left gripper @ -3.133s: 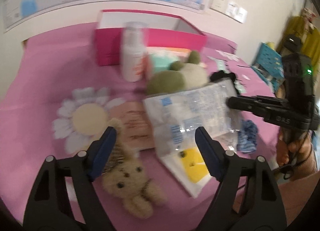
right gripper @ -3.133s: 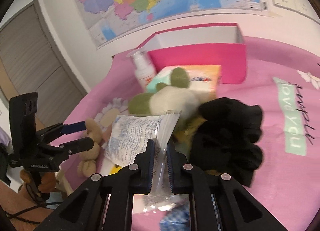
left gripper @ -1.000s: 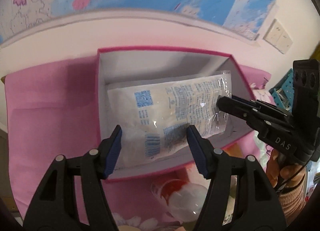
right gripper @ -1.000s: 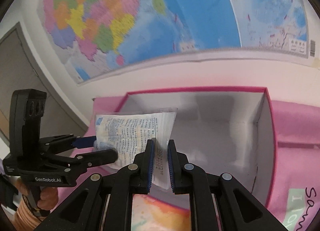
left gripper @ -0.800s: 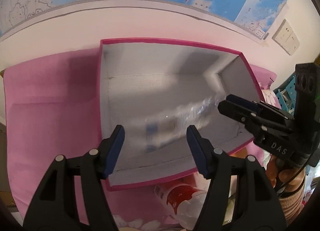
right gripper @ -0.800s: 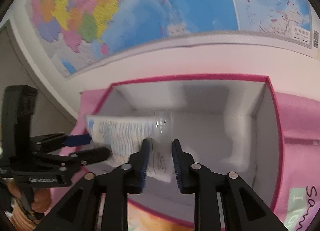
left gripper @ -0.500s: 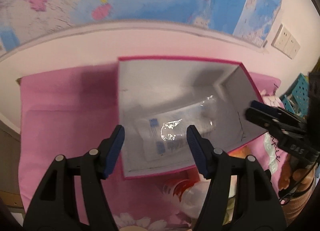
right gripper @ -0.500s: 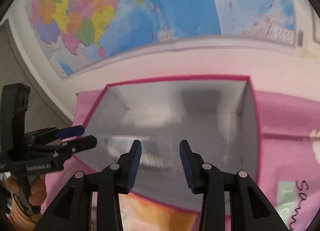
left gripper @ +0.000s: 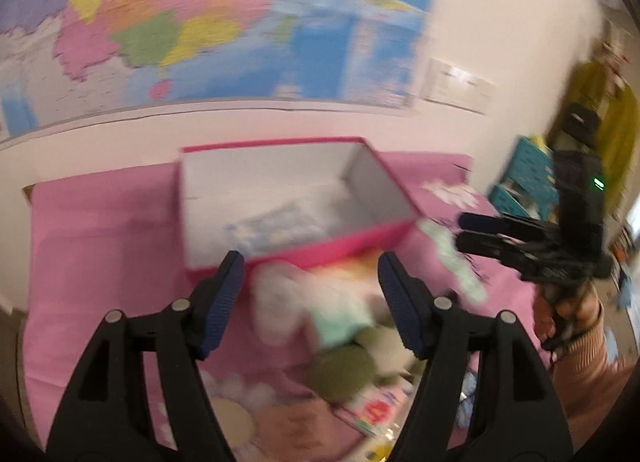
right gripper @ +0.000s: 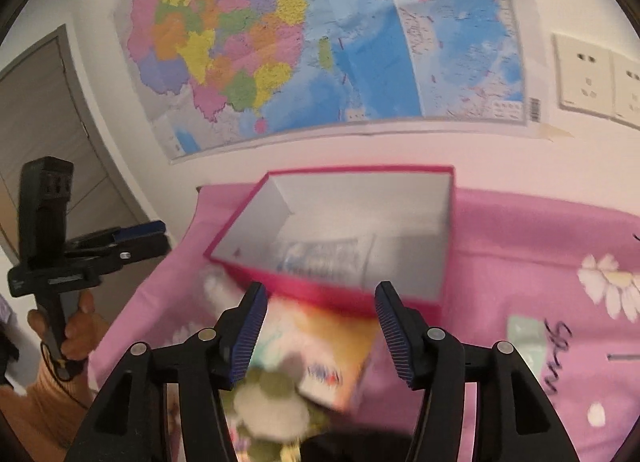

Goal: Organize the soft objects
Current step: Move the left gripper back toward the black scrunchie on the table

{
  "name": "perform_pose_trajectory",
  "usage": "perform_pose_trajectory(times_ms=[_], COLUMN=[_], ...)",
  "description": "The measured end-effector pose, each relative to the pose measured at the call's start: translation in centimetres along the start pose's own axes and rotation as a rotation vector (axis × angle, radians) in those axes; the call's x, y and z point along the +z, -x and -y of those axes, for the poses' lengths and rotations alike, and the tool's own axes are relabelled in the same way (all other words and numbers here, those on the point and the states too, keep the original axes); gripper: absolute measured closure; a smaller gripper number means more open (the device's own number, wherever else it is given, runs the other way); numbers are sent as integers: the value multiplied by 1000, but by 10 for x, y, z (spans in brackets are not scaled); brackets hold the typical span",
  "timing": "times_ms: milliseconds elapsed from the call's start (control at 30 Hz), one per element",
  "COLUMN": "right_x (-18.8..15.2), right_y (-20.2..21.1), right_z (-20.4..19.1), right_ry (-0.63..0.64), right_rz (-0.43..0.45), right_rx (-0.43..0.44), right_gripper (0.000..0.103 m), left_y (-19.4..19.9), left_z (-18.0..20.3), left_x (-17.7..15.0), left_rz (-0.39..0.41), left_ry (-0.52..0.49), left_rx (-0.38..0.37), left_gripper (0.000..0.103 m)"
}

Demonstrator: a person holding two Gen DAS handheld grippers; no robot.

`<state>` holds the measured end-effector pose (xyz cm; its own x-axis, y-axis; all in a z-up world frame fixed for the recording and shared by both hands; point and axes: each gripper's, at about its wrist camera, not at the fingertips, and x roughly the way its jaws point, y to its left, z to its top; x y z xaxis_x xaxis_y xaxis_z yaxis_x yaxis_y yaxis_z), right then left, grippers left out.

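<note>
Biggest change: both views have pulled back from the pink box (left gripper: 296,198), which a sec ago filled the frames and now sits further off on the pink cloth (left gripper: 104,230), w/ the pile in front of it back in sight. The clear plastic pack (left gripper: 280,224), held over the box by the right gripper (right gripper: 320,326) a sec ago, now lies inside on the box floor, toward the near wall, blurred but readable in both views. Right jaws are opening, nothing between them; they were pinched on the pack's edge before. Left gripper (left gripper: 310,302) is opening too, also empty. So one soft item looks done. Left to sort, judging by the pile just beside the box's near wall: green-and-white plush (right gripper: 276,406), tissue pack (right gripper: 332,358), white bottle (left gripper: 276,302), too smeared for more detail. Next pick prob. the plush, nearest both grippers.
</note>
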<state>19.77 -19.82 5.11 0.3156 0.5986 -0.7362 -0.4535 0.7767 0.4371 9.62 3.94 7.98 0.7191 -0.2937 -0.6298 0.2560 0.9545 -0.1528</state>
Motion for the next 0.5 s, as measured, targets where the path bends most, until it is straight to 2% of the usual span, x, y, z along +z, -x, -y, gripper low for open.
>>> perform_pose_trajectory(times_ms=[133, 200, 367, 500], right_x=[-27, -44, -79, -98], right_y=[13, 15, 10, 2], right_z=[10, 18, 43, 53], right_ry=[-18, -35, -136, -193], right_rz=[-44, -71, -136, -172], right_rx=[-18, -50, -49, -22], right_gripper=[40, 30, 30, 29], left_y=[2, -2, -21, -36], left_z=[34, 52, 83, 102], left_x=[-21, -35, -60, -74], left_rz=[-29, -59, -140, -195], left_ry=[-49, -70, -112, -134], left_rx=[-103, -165, -245, -277], left_gripper=[33, 33, 33, 33])
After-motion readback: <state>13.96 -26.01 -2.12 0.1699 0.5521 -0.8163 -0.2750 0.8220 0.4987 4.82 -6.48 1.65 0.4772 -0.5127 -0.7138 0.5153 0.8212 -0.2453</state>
